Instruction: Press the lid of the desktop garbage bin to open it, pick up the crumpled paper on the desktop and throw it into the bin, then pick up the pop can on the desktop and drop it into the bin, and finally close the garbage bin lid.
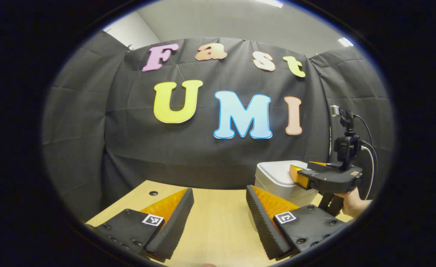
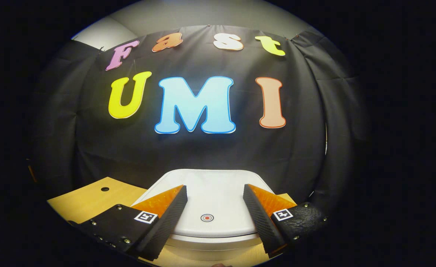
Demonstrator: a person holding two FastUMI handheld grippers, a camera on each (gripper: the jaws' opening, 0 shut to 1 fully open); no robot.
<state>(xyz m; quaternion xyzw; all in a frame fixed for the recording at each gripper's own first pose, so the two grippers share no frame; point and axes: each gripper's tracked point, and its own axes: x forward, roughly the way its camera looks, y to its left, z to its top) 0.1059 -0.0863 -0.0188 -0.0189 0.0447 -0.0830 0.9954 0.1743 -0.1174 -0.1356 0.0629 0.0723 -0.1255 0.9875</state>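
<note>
The white garbage bin (image 2: 210,200) stands on the wooden table with its lid down; a round red-ringed press mark (image 2: 207,217) sits near the lid's front edge. My right gripper (image 2: 215,191) hovers just above the lid, open, with the mark showing between its fingers. In the left gripper view the same bin (image 1: 275,178) is at the right, with the right gripper (image 1: 299,174) over it and a hand (image 1: 355,204) holding it. My left gripper (image 1: 219,193) is open over bare tabletop, to the left of the bin.
The light wooden table (image 1: 218,222) runs back to the black cloth wall. A small round hole (image 1: 153,193) lies near its far left edge, also the hole (image 2: 105,189) left of the bin.
</note>
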